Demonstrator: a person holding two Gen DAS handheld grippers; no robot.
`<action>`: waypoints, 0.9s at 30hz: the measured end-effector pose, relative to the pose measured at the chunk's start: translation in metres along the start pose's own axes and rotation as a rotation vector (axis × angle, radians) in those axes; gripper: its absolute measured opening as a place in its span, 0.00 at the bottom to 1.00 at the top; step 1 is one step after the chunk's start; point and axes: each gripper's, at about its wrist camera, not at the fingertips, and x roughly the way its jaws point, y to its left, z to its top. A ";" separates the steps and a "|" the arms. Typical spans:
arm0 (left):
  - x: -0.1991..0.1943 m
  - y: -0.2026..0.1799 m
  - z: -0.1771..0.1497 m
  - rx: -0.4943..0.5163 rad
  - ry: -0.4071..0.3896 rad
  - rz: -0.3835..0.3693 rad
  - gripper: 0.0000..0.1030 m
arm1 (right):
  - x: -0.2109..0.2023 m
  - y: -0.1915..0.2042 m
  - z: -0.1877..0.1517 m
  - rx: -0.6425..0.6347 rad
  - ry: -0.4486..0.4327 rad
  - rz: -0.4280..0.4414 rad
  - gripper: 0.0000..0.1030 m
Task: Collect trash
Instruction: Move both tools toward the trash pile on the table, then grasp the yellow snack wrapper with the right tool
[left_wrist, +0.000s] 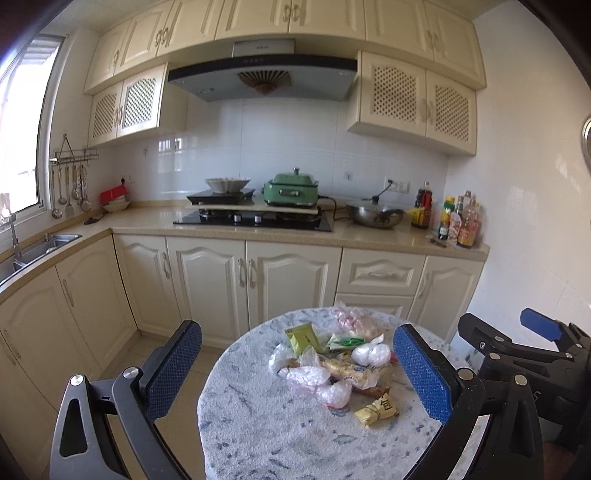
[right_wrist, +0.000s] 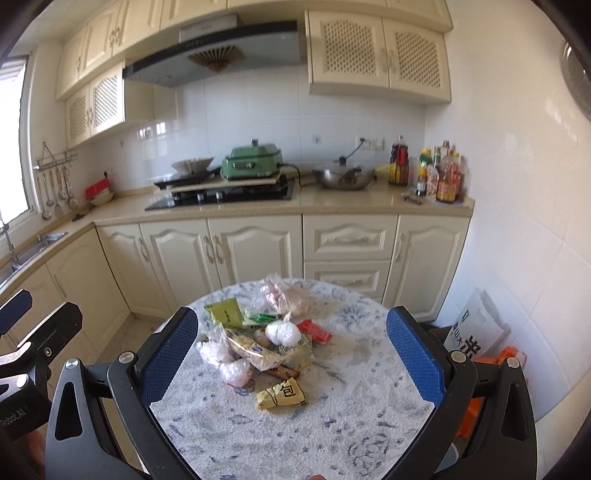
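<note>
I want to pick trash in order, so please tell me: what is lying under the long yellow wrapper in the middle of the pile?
Under the long yellow wrapper a brown wrapper sticks out at its near end. The rest beneath it is covered, so I cannot tell what else lies there on the table.

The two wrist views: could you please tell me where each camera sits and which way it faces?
Left wrist: sits behind the open left tongs, facing the round table and stove counter; the right tongs show at right.
Right wrist: sits behind the open right tongs, facing likewise; the left tongs show at left.
Shared: the trash pile, table, green cooker.
</note>
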 end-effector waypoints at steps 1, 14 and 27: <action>0.006 0.001 0.000 -0.001 0.013 -0.003 0.99 | 0.007 -0.001 -0.002 0.001 0.015 -0.001 1.00; 0.090 0.006 -0.011 0.009 0.188 0.007 0.99 | 0.093 -0.006 -0.042 -0.006 0.199 -0.002 0.98; 0.166 0.009 -0.043 0.027 0.332 0.034 0.99 | 0.175 -0.012 -0.105 0.008 0.437 0.024 0.81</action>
